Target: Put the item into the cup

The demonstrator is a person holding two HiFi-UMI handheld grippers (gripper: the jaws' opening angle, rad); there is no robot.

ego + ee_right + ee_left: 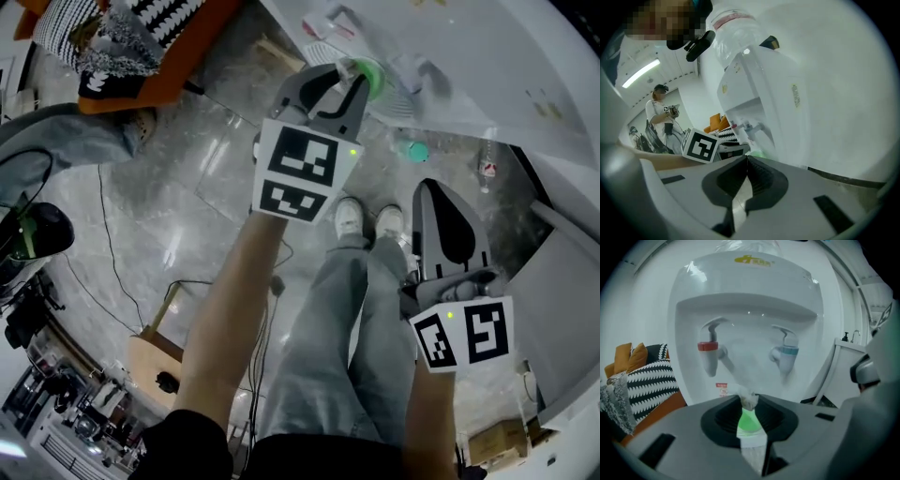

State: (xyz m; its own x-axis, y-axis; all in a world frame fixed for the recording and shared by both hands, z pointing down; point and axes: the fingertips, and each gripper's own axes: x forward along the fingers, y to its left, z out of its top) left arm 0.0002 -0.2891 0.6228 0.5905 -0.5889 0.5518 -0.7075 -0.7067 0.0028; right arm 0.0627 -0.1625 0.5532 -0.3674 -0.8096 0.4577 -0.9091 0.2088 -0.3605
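Head view: I'm looking steeply down my operator's jeans to white shoes on a glossy grey floor.

Left gripper is out at 12 o'clock and the right gripper is lower, at 4 o'clock. They are well apart.

Left gripper: the jaws are narrow and clamped on a green cup. From above it shows as a round green shape right at the tips, at 1 o'clock from the marker cube.

In the left gripper view the cup is a green strip with white below it, pinched between the ribbed pads. A pale crumpled bit sits at its top edge, and I cannot tell what that is.

Ahead of the left gripper is a white water dispenser. Its red tap is at 11 o'clock from the cup and its blue tap is at 1 o'clock. The cup is below and between them, touching neither.

At 9 o'clock are a black-and-white patterned cushion and an orange cushion.

Right gripper: the jaw tips meet and nothing is between them, so it is empty. It sits beside the dispenser, which fills its view from 12 to 3 o'clock. Another person stands far off at 9 o'clock.

On the floor is a small teal round thing, at 12 o'clock from the right gripper and too small to identify.
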